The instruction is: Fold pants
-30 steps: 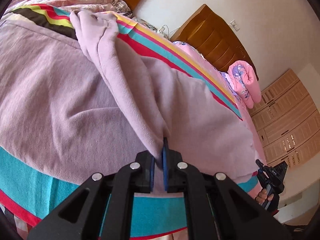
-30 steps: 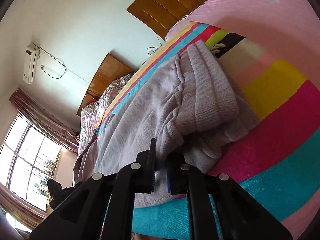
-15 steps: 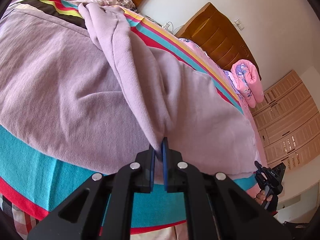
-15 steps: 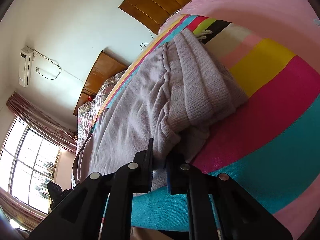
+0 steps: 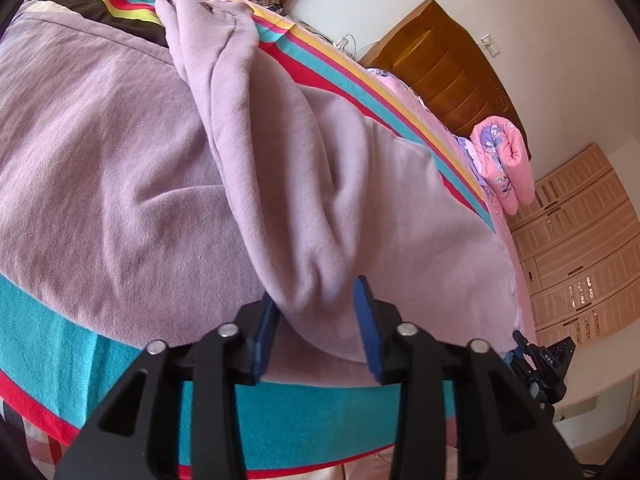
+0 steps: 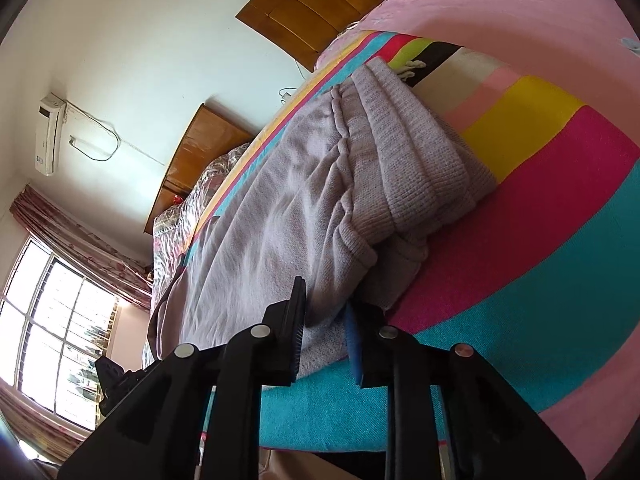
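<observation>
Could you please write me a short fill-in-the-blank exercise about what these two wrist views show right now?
1. The soft lilac knit pants lie on a ____ blanket of bright colours.
2. The left gripper has its fingers ____, with a fold of pants fabric between them.
3. The right gripper is at the pants' ribbed ____ end.
4. The white air conditioner is mounted on the ____.

Missing words: striped; open; waistband; wall

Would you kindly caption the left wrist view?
Left gripper open around a lilac pants fold on the striped blanket.
</observation>
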